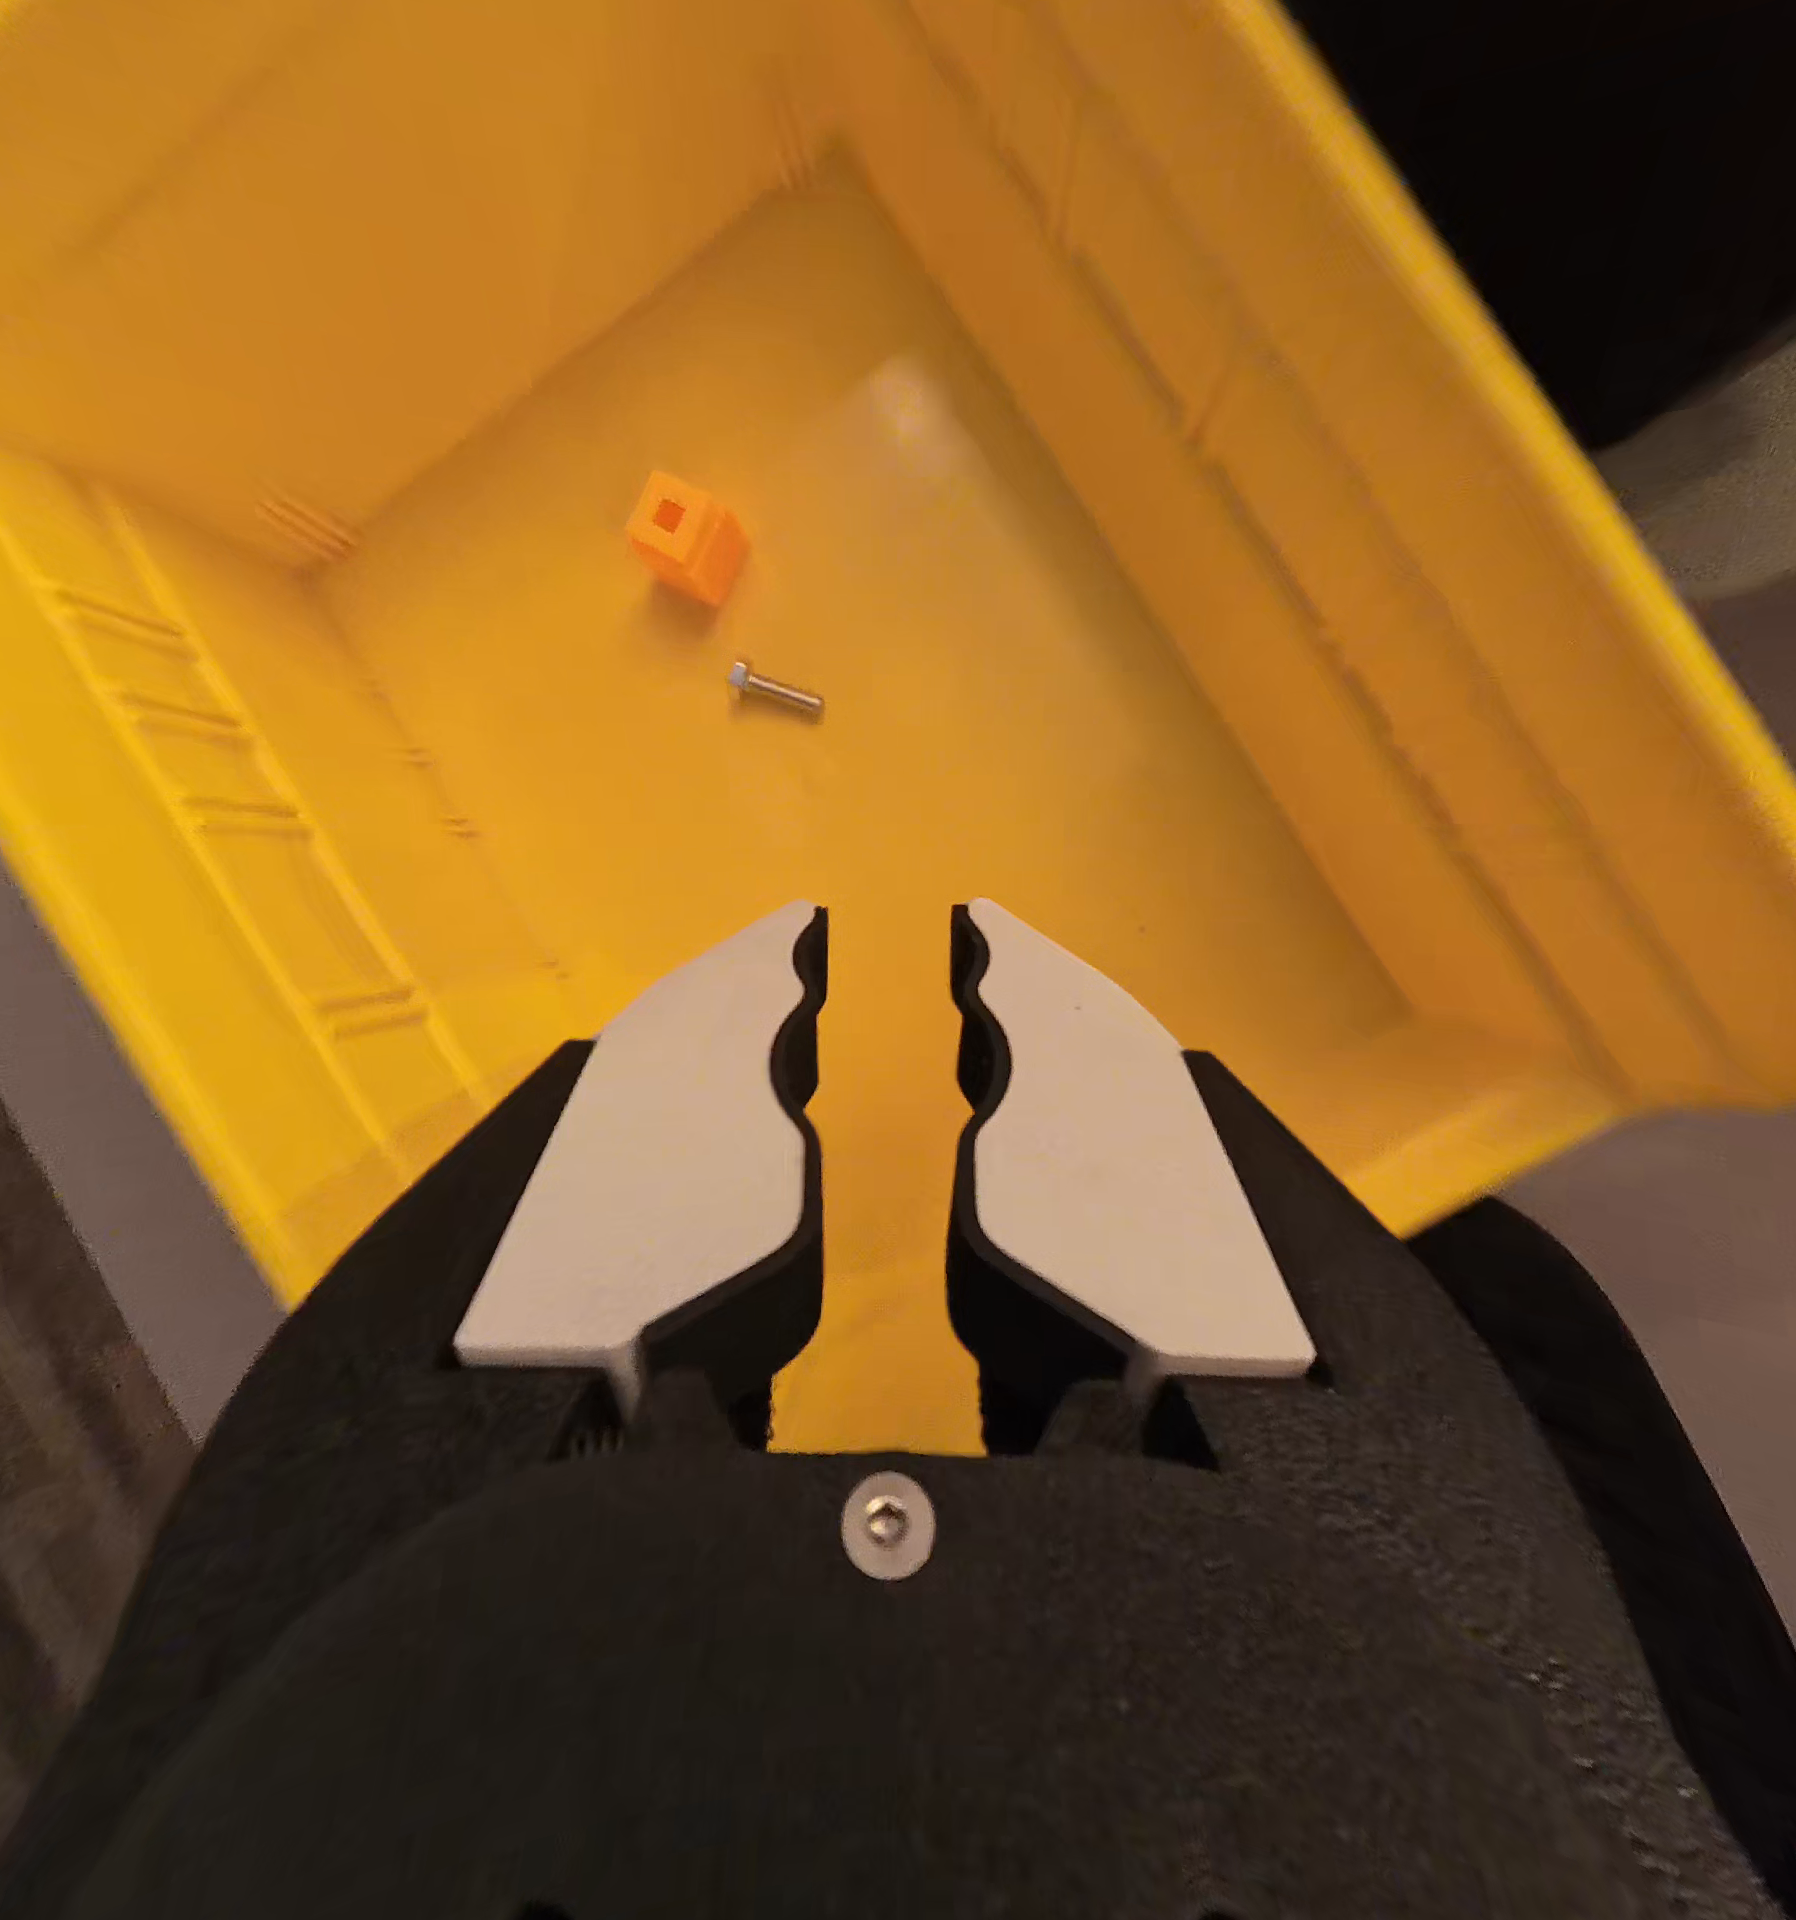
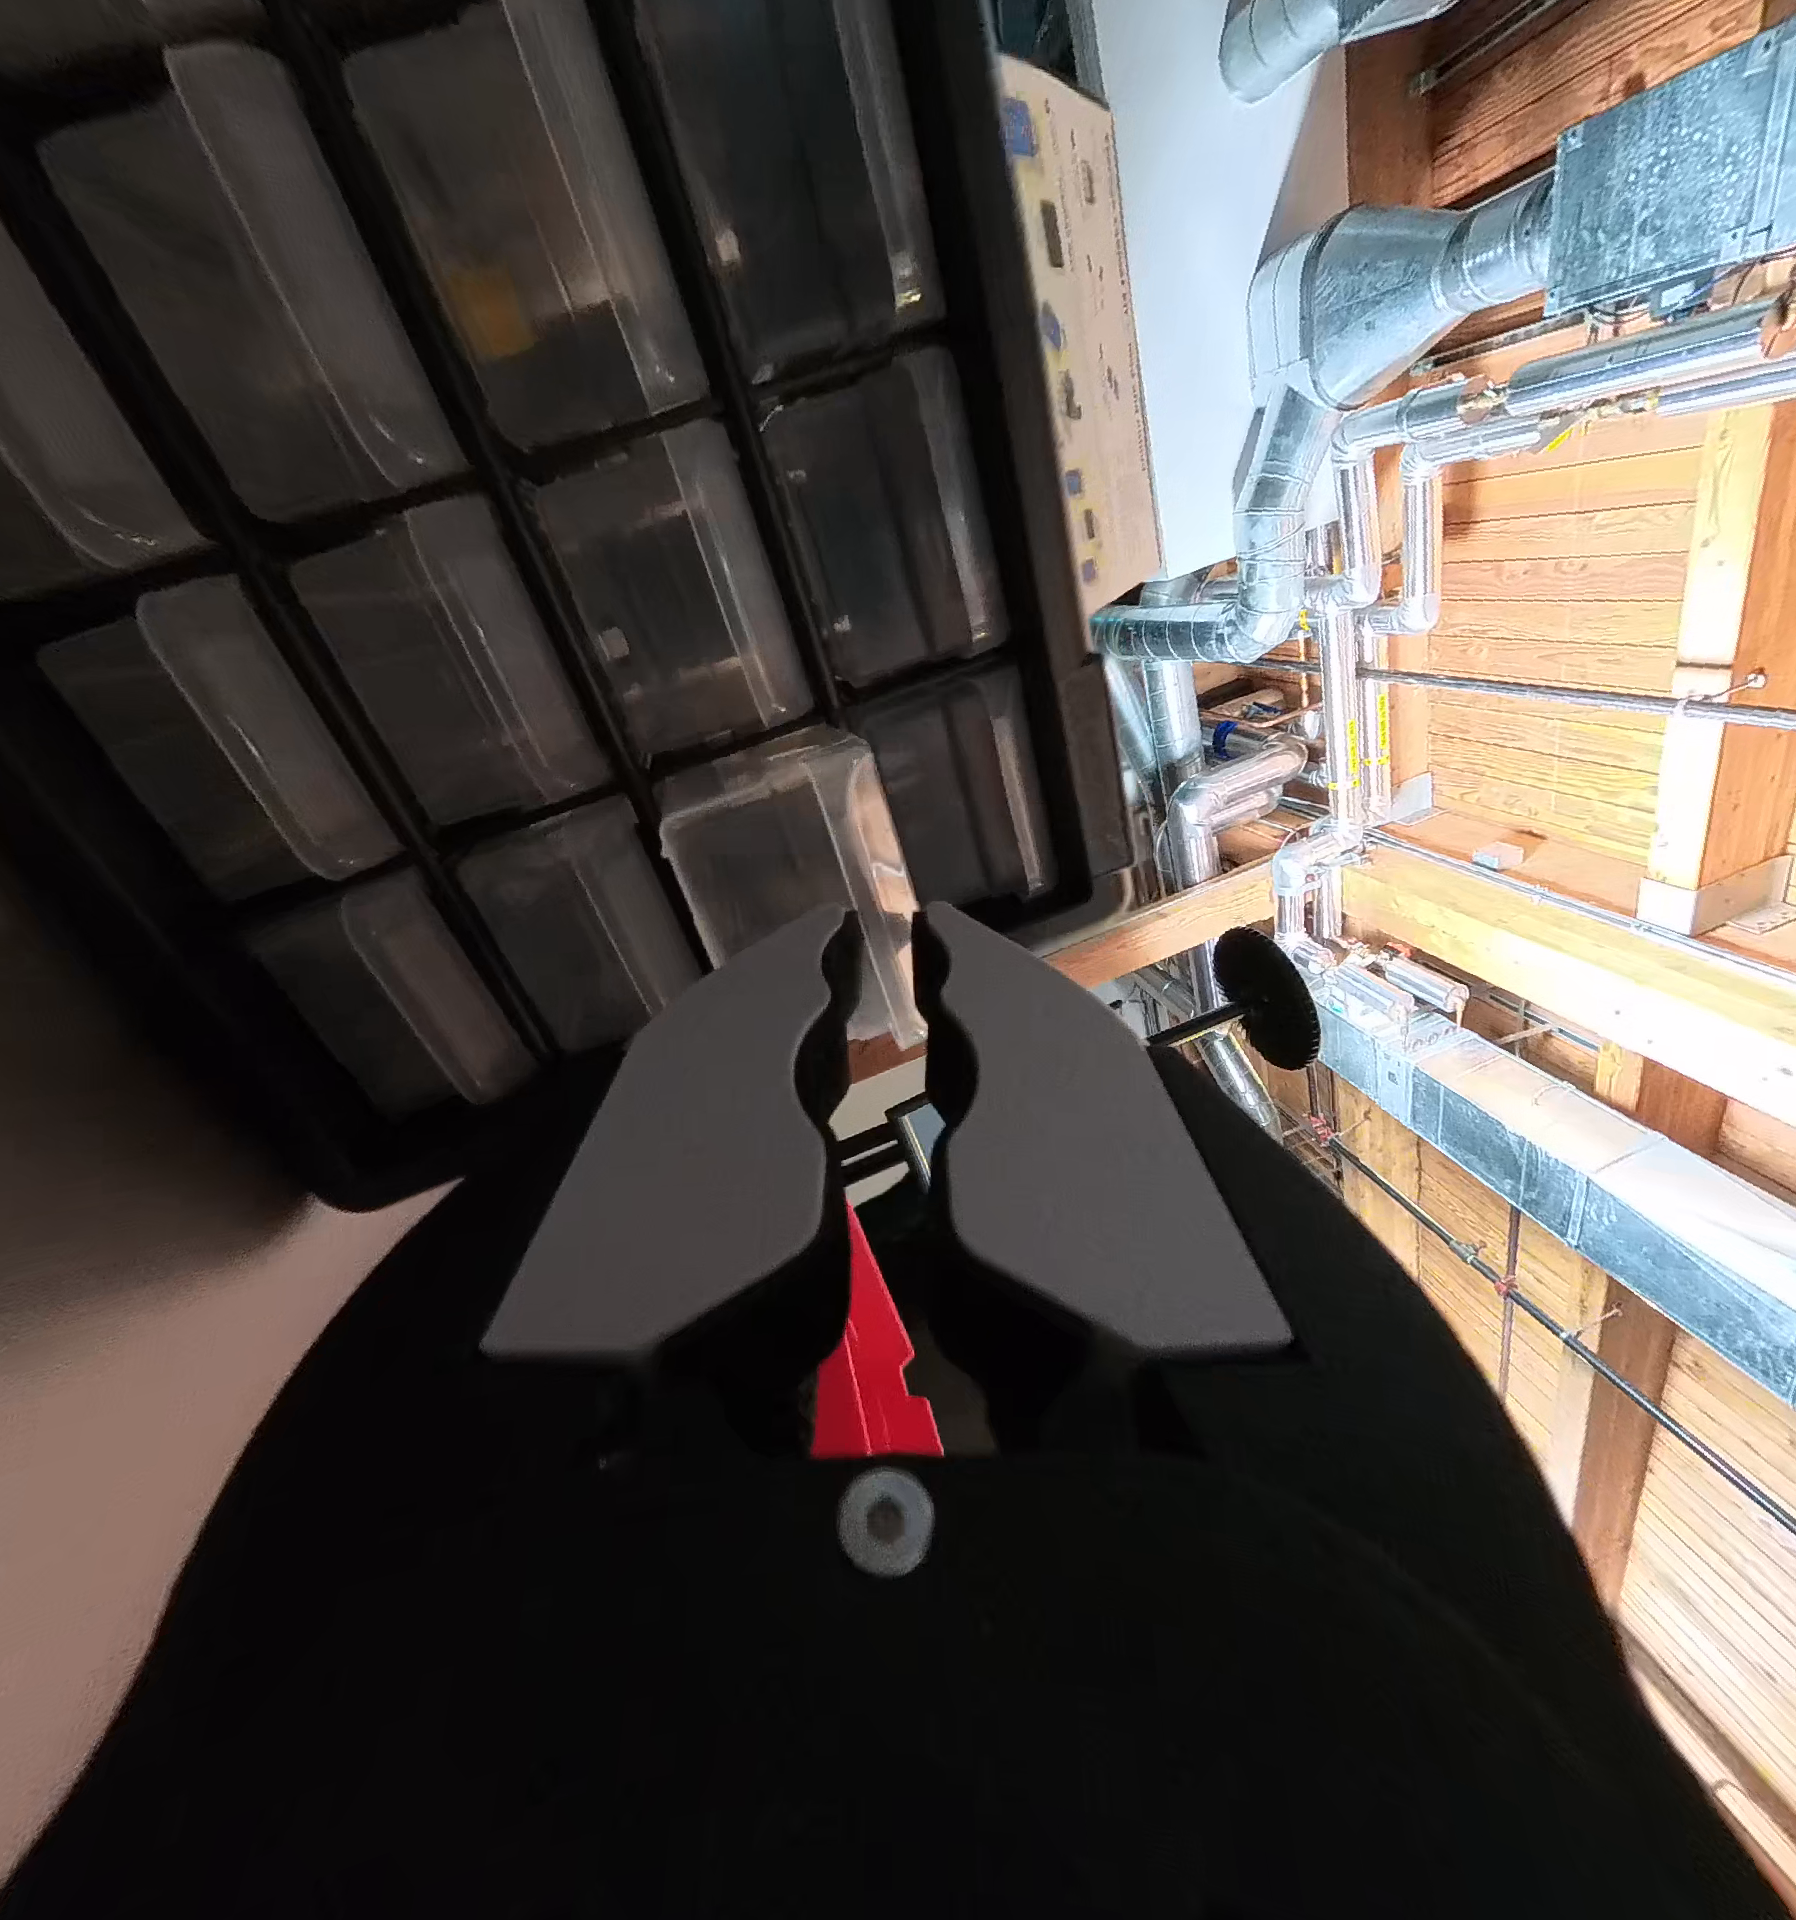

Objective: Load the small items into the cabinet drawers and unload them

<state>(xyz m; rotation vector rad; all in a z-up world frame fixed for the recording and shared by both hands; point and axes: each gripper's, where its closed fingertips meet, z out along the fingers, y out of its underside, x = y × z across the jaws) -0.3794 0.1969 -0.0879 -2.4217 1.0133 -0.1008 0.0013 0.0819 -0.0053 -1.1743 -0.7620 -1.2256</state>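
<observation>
The black drawer cabinet (image 2: 478, 499) fills the right wrist view, seen sideways; one clear drawer (image 2: 790, 842) near its outer edge is pulled out a little, and just short of it the right gripper (image 2: 889, 940) is held, its fingers slightly parted with nothing between them. What the shut drawers hold is lost in glare and blur. In the left wrist view the yellow bin (image 1: 1393, 582) is looked into, the left gripper (image 1: 889, 920) poised above its floor, fingers apart and empty. Mid-floor an orange cube (image 1: 688, 545) with a square hole is seen: light, rigid plastic by the look of it, best taken across two flat sides. Just beside the cube, nearer the gripper, a small steel bolt (image 1: 775, 689) lies flat; hard, slick and apt to roll, it is judged best pinched across the shank. The bin's near corners are cut off.
</observation>
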